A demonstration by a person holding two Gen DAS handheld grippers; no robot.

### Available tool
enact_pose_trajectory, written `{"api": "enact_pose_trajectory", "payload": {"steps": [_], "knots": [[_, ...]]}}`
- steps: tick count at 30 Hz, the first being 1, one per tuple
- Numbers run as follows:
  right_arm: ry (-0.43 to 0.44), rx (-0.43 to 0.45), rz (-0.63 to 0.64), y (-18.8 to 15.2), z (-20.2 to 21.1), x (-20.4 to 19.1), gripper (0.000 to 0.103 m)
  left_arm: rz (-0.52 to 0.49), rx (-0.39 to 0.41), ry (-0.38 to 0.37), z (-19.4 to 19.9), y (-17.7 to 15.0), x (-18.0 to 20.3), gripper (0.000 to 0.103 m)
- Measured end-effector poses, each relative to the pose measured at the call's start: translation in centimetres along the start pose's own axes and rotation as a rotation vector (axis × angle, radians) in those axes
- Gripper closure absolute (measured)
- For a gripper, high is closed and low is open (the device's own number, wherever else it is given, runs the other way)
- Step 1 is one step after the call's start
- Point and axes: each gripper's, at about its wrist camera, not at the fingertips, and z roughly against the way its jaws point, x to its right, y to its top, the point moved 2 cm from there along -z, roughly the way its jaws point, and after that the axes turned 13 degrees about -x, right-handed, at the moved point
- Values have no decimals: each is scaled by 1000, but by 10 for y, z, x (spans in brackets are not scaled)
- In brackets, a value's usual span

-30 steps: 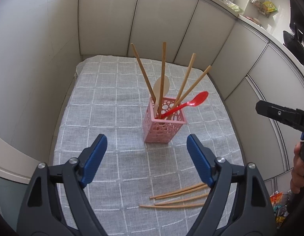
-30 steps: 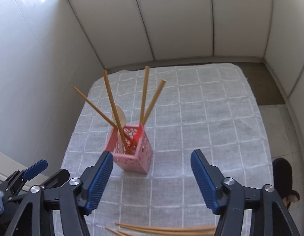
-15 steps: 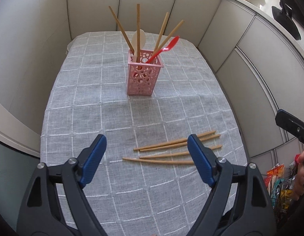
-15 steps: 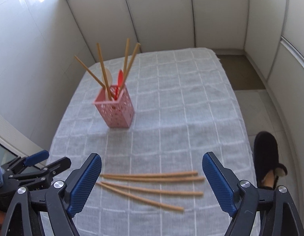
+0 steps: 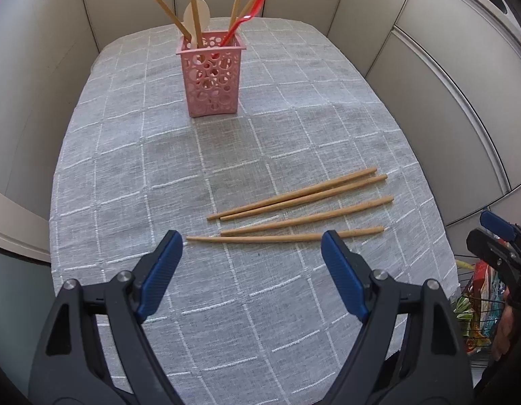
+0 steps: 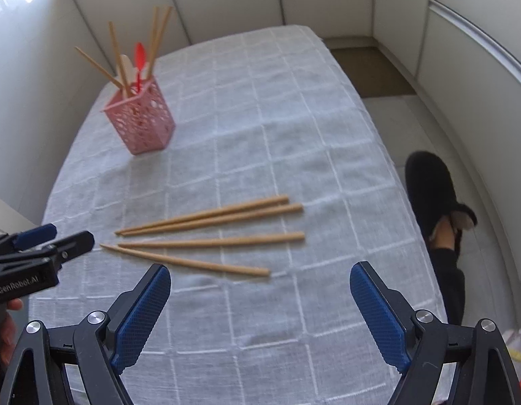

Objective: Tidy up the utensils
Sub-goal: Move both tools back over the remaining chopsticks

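We are finding four chopsticks point(image 5: 296, 202) lying loose on the tabletop point(image 5: 125, 168); the pink holder point(image 5: 211, 77) is carrying the rest; both tongs, left tongs point(image 5: 252, 263) and right tongs point(image 6: 260, 303), are gaping apart, gripping nothing.

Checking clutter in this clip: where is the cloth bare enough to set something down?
Bare cloth lies between the pink holder and the four loose chopsticks, left of them, and right of the holder toward the far edge. The near strip is crowded: chopsticks lie just ahead of both open grippers.

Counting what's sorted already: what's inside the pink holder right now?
The pink holder contains four wooden chopsticks, a red spoon and a pale spoon. Their lower ends show only partly through the perforated walls.
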Motion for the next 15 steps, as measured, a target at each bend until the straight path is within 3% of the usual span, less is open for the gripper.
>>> {"api": "enact_pose_trajectory", "payload": {"steps": [6, 13, 15], "knots": [[-34, -43, -102, -13, -22, 32, 12, -103, -3, 26, -22, 13, 24, 19], [-96, -57, -188, -23, -30, 64, 12, -273, -58, 81, -66, 26, 59, 19], [-99, -53, -204, -24, -31, 71, 12, -315, -56, 90, -74, 30, 70, 25]]}}
